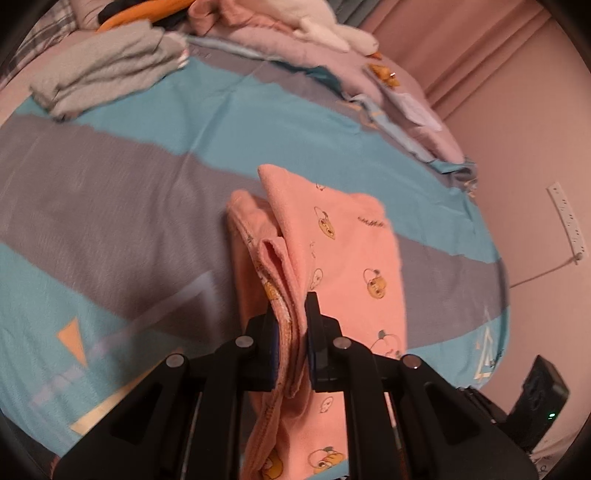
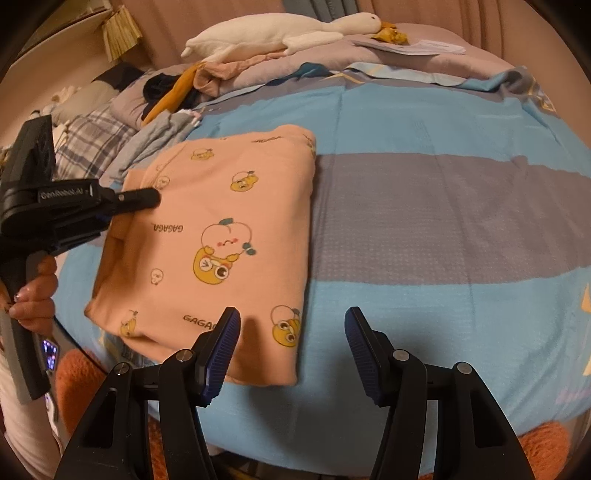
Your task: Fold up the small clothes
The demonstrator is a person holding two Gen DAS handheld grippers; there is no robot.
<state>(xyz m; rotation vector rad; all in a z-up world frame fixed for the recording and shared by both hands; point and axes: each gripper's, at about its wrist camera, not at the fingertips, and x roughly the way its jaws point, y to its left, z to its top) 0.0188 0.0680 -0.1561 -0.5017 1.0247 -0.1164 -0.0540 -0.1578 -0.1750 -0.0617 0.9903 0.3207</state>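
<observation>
Peach cotton cartoon-print garment (image 2: 218, 236) folded on striped blue-grey bedsheet (image 2: 424, 221), soft, light, floppy. Left gripper (image 1: 291, 332) clamped on bunched edge at 9 o'clock; right gripper (image 2: 291, 354) open, empty. Best grab: doubled hems.

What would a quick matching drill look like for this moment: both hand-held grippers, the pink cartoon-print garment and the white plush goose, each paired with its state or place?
Things:
1. left hand-held gripper
2. right hand-held gripper
3. pink cartoon-print garment
4. white plush goose

States:
A. open, holding nothing
B. lying on rumpled bedding at the far end
C. shut on a cloth edge
D. folded on the striped bedsheet

Pairs: 1-C, 2-A, 3-D, 4-B
</observation>
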